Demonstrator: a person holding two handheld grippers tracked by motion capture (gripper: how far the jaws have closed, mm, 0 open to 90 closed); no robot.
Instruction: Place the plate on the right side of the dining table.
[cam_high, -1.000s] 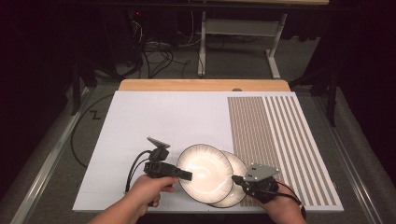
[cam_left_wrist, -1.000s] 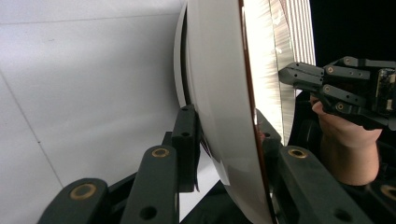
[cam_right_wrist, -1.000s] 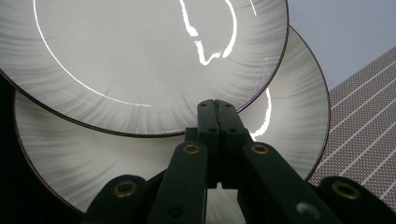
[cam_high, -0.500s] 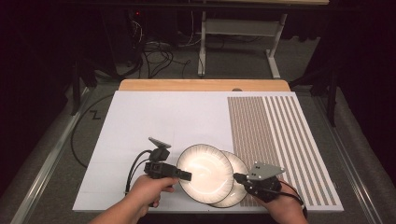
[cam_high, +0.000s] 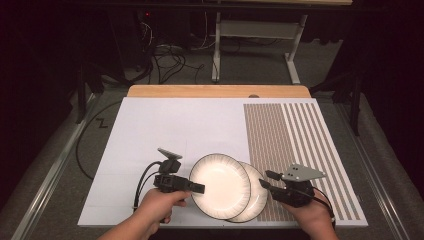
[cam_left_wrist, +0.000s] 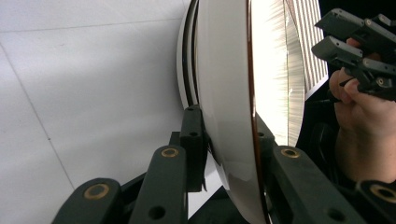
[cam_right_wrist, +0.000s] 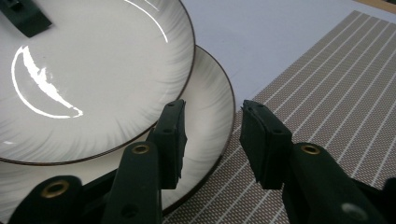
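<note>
The left gripper (cam_high: 198, 188), held low in the left hand (cam_high: 159, 206) and pointing right, is clamped on the near-left rim of the top plate (cam_high: 220, 185), one jaw above and one below. This white, dark-rimmed plate overlaps a lower plate (cam_high: 256, 196) to its right. The right gripper (cam_high: 264, 179), in the right hand (cam_high: 307, 218), points left with jaws parted, holding nothing, just beside the lower plate's right rim, over the striped mat (cam_high: 300, 145).

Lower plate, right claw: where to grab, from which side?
Grip the lower plate at its right rim, where it juts past the upper plate. Come in low from the striped-mat side, one jaw over, one under. The right claw is open, already straddling that edge.
</note>
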